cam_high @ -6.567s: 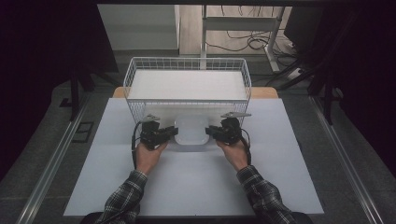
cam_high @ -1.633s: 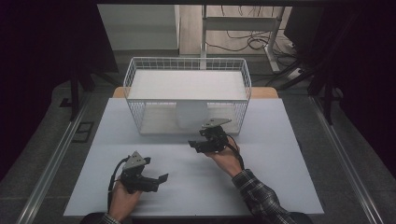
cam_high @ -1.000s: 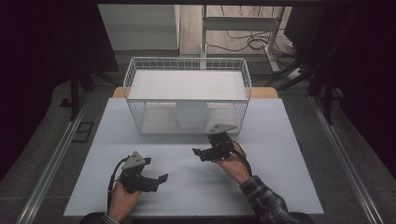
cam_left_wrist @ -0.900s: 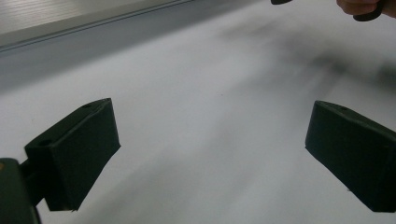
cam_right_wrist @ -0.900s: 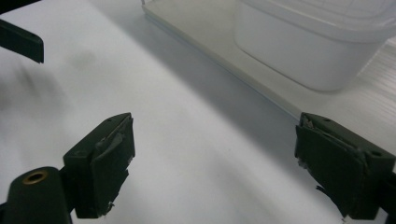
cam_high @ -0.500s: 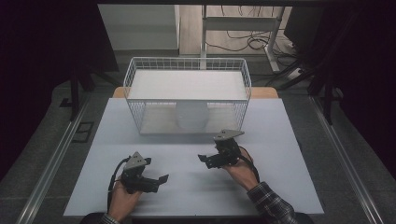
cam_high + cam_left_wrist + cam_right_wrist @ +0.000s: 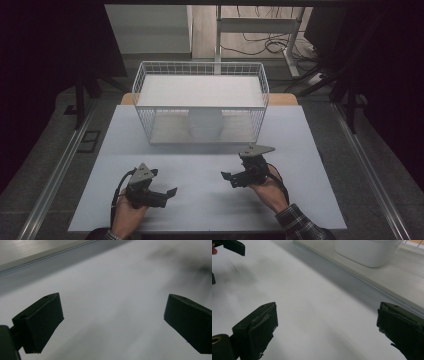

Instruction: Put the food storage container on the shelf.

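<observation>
Basket: 1 | white tub inside: 1 | grippers: 2, empty

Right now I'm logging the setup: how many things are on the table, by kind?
Wire basket: 1
White container on the basket's lower level: 1
Handheld tools, left tool and right tool, both open and empty: 2
Total: 4

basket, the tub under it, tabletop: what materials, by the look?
Basket: white-coated metal wire, judging by its thin open grid walls. Tub: likely plastic, smooth glossy white with rounded corners. Tabletop: matte white sheet, laminate or plastic; cannot tell which.
</observation>
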A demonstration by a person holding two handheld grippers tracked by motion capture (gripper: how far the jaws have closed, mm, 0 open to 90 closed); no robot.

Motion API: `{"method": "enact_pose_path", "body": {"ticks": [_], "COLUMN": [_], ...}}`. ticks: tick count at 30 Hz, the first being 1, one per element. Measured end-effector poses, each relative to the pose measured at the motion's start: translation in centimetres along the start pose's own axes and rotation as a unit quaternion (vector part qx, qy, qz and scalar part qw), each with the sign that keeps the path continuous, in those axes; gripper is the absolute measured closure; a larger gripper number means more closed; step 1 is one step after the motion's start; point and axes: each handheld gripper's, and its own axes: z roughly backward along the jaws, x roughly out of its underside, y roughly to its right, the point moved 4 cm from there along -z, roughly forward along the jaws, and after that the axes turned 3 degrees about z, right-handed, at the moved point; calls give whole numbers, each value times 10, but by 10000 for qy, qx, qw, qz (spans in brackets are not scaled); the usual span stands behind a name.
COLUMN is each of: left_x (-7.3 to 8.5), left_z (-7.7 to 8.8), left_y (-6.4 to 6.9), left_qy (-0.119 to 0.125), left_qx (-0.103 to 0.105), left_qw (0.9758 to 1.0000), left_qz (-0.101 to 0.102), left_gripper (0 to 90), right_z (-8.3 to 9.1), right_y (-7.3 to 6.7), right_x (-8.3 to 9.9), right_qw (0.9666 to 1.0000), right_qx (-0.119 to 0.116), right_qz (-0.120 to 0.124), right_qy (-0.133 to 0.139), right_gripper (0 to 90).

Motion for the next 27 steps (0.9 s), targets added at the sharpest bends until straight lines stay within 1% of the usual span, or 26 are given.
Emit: {"method": "enact_pose_path", "body": {"ticks": [10,14,21,24,26,27], "left_x": [4,6,12,15,17,17], "left_z": [13,18,27,33,36,38], "left_y": [1,1,0,-2,-3,-3], "left_qy": [85,116,172,215,251,264], "left_qx": [-148,-200,-245,-317,-352,-370], "left_qw": [9999,9997,9995,9993,9991,9990], "left_qz": [-2,-8,70,42,47,47], "left_gripper": [15,11,14,16,16,16], "right_z": [22,31,47,54,58,61], "right_y": [-1,-1,1,2,4,5], "right_x": [16,22,32,38,42,44], "right_qw": [9999,9998,9992,9987,9983,9980], "right_qx": [114,181,327,419,478,510], "right_qz": [-35,-108,-201,-245,-294,-357], "right_qy": [-2,49,133,127,134,147], "right_gripper": [28,21,9,4,4,3]}}
